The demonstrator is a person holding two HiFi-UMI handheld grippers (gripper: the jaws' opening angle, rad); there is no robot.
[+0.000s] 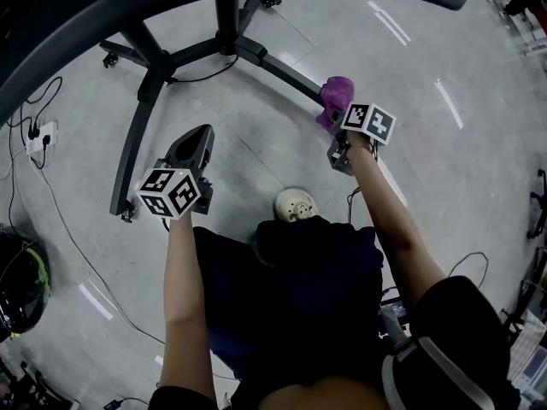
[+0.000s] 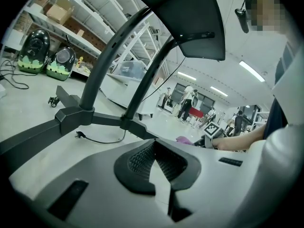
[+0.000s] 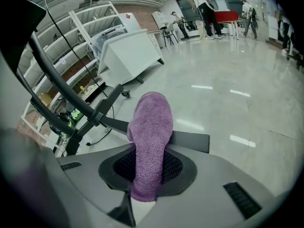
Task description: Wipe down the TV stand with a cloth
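Stand leg [image 1: 286, 73] under the purple cloth [image 3: 149, 132]
TV stand [image 1: 135, 135] stood splayed on the floor [image 1: 444, 169]; its dark, rigid legs looked heavy enough not to budge under a wipe. The cloth was soft, floppy terry, pressed against that leg's end. The right gripper [image 3: 145, 177] was clamped on its bunched lower part, a sensible place to grab it I'd say. The left gripper [image 2: 154, 163] hung clear of the stand, jaws together on nothing.

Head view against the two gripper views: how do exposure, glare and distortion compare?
Head view: dim, with dark vignetted corners and streaky lamp glare on the glossy grey floor. Left gripper view: brighter, strong fisheye, black metal TV stand in focus. Right gripper view: purple terry cloth sharp, frame edges dark.
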